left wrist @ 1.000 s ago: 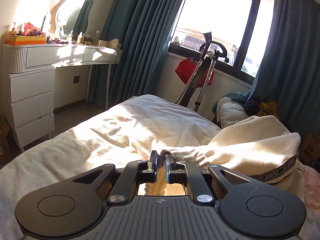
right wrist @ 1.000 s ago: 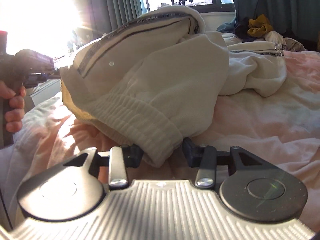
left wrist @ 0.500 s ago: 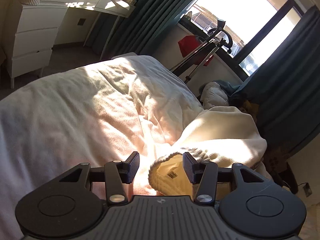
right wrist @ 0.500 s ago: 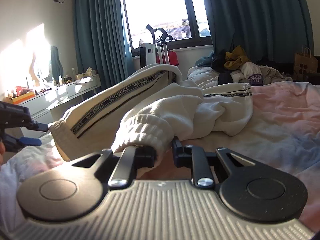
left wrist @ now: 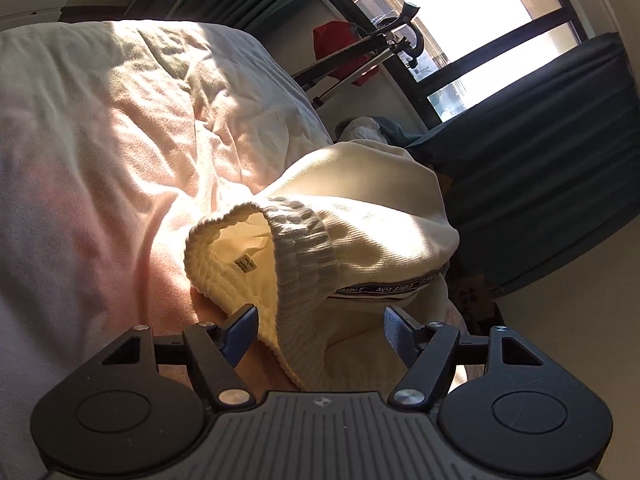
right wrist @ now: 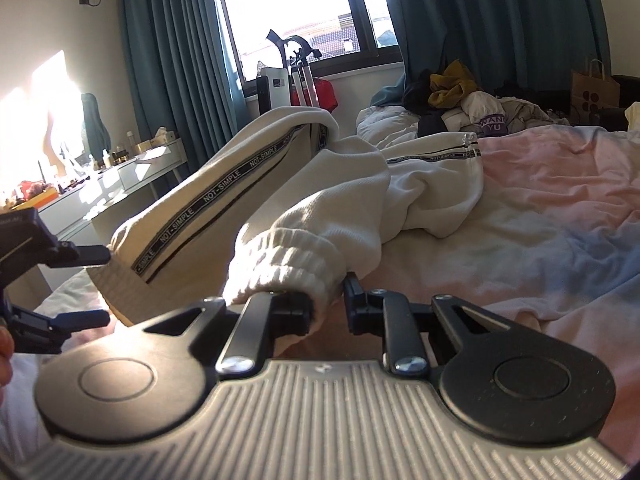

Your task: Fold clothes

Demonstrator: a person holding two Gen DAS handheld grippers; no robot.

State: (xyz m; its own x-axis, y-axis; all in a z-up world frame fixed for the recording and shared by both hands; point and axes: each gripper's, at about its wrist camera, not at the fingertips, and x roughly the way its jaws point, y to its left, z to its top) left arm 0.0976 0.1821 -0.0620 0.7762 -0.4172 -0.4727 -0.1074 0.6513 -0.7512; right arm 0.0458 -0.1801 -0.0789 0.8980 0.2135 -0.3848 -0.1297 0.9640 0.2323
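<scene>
1. Cream track pants (right wrist: 288, 184) w/ dark "NOT-SIMPLE" side stripe (right wrist: 208, 200) lie bunched on the bed (right wrist: 560, 220), partly lifted off the pink/white cover.
2. Right gripper (right wrist: 329, 304): jaws narrow, pinched on the ribbed cuff (right wrist: 292, 256) of one leg; cuff fabric bulges over the L finger and fills the gap.
3. Left gripper (left wrist: 320, 330): jaws wide and have just been opening. Ribbed waistband (left wrist: 296, 248) sits between them, near the L finger, but pads don't press it.
4. Left wrist view looks into the open waistband; small label (left wrist: 244, 266) visible inside.
5. In right wrist view, left gripper (right wrist: 96, 286) shows at far L edge, fingers spread apart at the pants' waist end.
6. Bkgd: teal curtains (right wrist: 168, 80), sunlit window (right wrist: 296, 8), white dresser (right wrist: 120, 184) w/ clutter, clothes pile (right wrist: 472, 100) at bed's far side, paper bag (right wrist: 594, 92).
</scene>
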